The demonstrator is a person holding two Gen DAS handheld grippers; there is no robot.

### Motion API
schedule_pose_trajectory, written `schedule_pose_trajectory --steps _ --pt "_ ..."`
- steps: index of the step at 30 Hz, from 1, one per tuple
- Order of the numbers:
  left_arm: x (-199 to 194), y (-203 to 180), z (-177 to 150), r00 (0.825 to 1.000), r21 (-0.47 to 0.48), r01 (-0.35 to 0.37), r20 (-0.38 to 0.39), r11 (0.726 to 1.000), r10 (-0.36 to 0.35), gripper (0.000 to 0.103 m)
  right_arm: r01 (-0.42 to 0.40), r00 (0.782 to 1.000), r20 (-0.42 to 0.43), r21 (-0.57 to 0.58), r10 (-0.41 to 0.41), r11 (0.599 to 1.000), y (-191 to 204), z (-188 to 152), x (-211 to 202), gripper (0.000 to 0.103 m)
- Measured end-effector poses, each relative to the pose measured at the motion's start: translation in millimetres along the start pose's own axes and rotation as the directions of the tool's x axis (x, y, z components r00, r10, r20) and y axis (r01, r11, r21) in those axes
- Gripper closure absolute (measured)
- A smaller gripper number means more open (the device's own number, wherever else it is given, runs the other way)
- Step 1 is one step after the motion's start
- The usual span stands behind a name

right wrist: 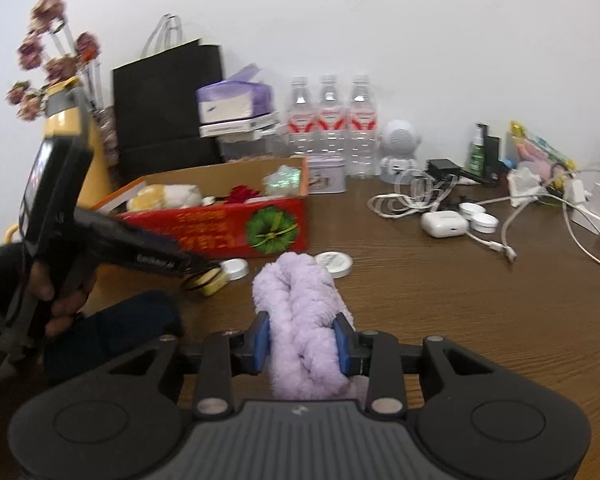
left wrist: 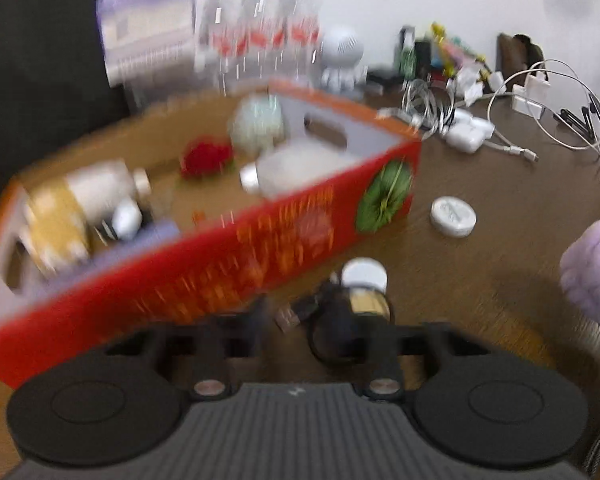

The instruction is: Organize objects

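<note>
Lilac plush toy [right wrist: 300, 312]: fluffy, braided-looking pile, above brown table [right wrist: 460, 320], pinched between blue pads [right wrist: 260, 344] of our right gripper [right wrist: 302, 346]. Our left gripper [left wrist: 324, 320] pressed onto small jar [left wrist: 366, 292], white cap, gold label, black loop around it, just beside red box [left wrist: 260, 248]. Box holds bottles, red flower, pale ball. White round lid [left wrist: 453, 217] lies on table near box corner.
</note>
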State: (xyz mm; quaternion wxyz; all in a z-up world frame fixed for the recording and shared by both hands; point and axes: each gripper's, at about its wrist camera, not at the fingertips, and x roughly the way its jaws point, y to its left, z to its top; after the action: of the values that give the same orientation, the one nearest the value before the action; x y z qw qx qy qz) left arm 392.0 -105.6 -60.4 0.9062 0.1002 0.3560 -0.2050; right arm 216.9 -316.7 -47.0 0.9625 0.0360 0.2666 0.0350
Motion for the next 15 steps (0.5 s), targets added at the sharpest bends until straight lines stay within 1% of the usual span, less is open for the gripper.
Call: schedule_pose_trajectory --steps 2,4,6,7,9,10,11,12,15 --pt "3 7 0 0.999 -0.028 0.048 0.004 0.998 -0.047 0.077 0.014 1.0 0.002 0.013 -0.014 1.0 -8 0 2 0.071" --pt "6 5 1 0.998 -0.019 0.065 0.005 0.998 -0.065 0.076 0.023 1.0 0.0 0.023 -0.023 0.999 -14 -1 6 0.071" --pt "8 -1 2 0.999 0.014 0.045 0.004 0.999 -0.045 0.077 0.02 1.0 -0.008 0.036 -0.02 0.999 -18 -3 10 0.071" --pt "8 -6 2 1.0 0.025 0.022 0.008 0.999 -0.022 0.078 0.017 1.0 -0.012 0.042 -0.017 0.999 -18 -4 12 0.071" --pt "6 -14 -1 1.0 0.007 -0.027 0.012 1.0 0.027 0.079 0.006 1.0 -0.014 0.042 -0.006 0.999 -15 -5 13 0.071" --pt "-1 -19 -4 0.999 0.001 -0.035 0.031 0.999 0.035 0.091 0.0 1.0 -0.013 0.038 0.0 0.999 -13 -6 12 0.071" --pt "-11 -23 -8 0.997 0.002 -0.041 0.06 0.999 0.041 0.097 -0.004 1.0 -0.008 0.035 0.005 0.999 -11 -6 10 0.071" --pt "-20 -26 -11 0.996 -0.006 -0.046 0.074 0.999 0.047 0.097 -0.007 1.0 -0.003 0.034 0.007 0.999 -9 -7 6 0.071" --pt "-50 -28 -25 0.994 -0.059 -0.032 0.106 0.998 0.039 0.098 -0.007 1.0 0.0 0.034 0.007 0.999 -6 -10 -7 0.071"
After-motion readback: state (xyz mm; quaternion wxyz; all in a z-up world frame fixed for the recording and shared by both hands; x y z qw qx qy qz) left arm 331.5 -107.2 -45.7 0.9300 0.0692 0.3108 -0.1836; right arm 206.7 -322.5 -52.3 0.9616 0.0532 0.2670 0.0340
